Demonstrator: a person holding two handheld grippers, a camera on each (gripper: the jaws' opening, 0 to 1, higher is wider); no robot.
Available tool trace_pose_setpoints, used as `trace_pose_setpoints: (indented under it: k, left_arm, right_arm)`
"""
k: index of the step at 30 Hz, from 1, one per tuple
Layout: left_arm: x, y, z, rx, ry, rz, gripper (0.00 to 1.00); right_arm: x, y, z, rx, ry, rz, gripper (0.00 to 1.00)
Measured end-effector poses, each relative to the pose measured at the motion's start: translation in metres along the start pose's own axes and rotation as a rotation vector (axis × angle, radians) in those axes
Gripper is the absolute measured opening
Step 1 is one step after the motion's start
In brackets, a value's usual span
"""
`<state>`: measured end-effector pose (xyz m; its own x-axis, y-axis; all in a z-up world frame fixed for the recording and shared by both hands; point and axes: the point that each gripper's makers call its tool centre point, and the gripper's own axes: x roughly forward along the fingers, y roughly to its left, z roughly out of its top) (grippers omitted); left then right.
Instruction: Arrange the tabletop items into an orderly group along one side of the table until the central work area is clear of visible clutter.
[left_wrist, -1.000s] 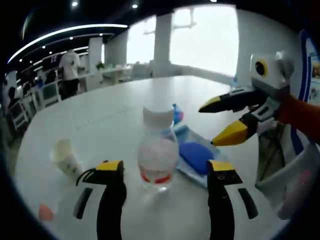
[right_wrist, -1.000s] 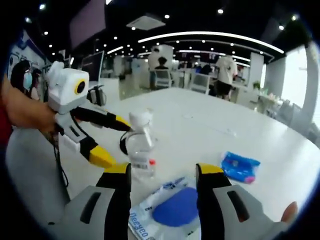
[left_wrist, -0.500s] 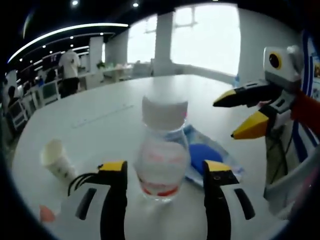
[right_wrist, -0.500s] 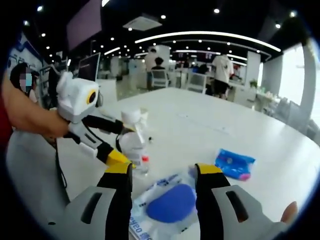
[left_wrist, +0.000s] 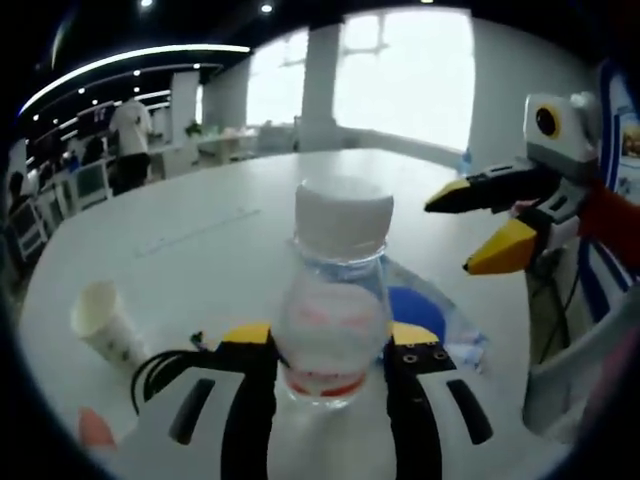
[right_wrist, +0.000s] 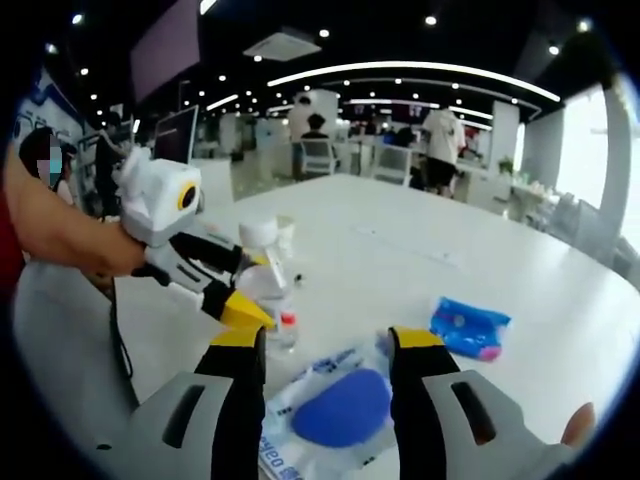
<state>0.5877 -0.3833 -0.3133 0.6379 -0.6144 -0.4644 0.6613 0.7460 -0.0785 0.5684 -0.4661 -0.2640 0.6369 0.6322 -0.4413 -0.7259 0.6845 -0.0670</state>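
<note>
The clear bottle (left_wrist: 334, 310) with the white cap stands upright on the white table (left_wrist: 200, 230), near the table's edge, and it is now right between the two jaws of the left gripper (left_wrist: 330, 350). A moment ago those jaws were wide apart with the bottle a little ahead of them. Now they have come in close on both sides of the bottle, and they look to be touching it or almost touching it, so the grab seems to be just happening. The bottle has not tipped or left the table. In the right gripper view you can see the same thing from the side: the left gripper (right_wrist: 250, 285) has closed around the bottle (right_wrist: 262, 285). Just behind the bottle lies a flat clear packet with a blue round thing inside (left_wrist: 418, 308). A small paper cup (left_wrist: 104, 330) lies tilted to one side, well apart from the bottle, with a black cable (left_wrist: 160, 362) near it. The right gripper (right_wrist: 325, 345) hovers over that same packet (right_wrist: 335, 410) with its jaws wide open and nothing in them. A small blue pack (right_wrist: 470, 328) lies further out on the table. So I think the bottle is the first thing about to be moved to the side, and the packet, the cup and the blue pack still need tidying after that.
</note>
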Motion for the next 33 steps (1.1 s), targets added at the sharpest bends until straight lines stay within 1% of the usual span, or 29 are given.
trace_pose_setpoints:
  k: [5, 11, 14, 17, 20, 23, 30, 33]
  left_arm:
    - [-0.001, -0.001, 0.000, 0.025, -0.005, -0.048, 0.39]
    - [-0.003, -0.003, -0.001, 0.073, 0.007, -0.152, 0.39]
    - [-0.005, -0.001, -0.001, 0.083, 0.012, -0.184, 0.38]
    - [-0.007, 0.002, -0.002, 0.090, 0.015, -0.202, 0.38]
    - [-0.009, 0.002, -0.003, 0.099, 0.006, -0.225, 0.38]
    - [-0.011, 0.002, -0.003, 0.097, 0.001, -0.233, 0.38]
    - [-0.017, -0.006, -0.004, 0.103, -0.003, -0.277, 0.37]
    - [-0.019, -0.007, -0.005, 0.104, -0.010, -0.286, 0.37]
  right_arm:
    - [0.001, 0.006, 0.006, -0.018, -0.004, 0.017, 0.49]
    - [0.002, 0.009, 0.007, -0.032, 0.004, 0.033, 0.49]
    - [0.003, 0.012, 0.009, -0.040, 0.004, 0.045, 0.48]
    - [0.004, 0.017, 0.012, -0.056, 0.004, 0.062, 0.48]
    - [0.007, 0.024, 0.019, -0.079, 0.001, 0.082, 0.48]
    - [0.013, 0.032, 0.026, -0.098, -0.007, 0.106, 0.48]
    - [0.026, 0.050, 0.041, -0.146, -0.019, 0.169, 0.48]
    - [0.031, 0.056, 0.045, -0.140, -0.025, 0.199, 0.47]
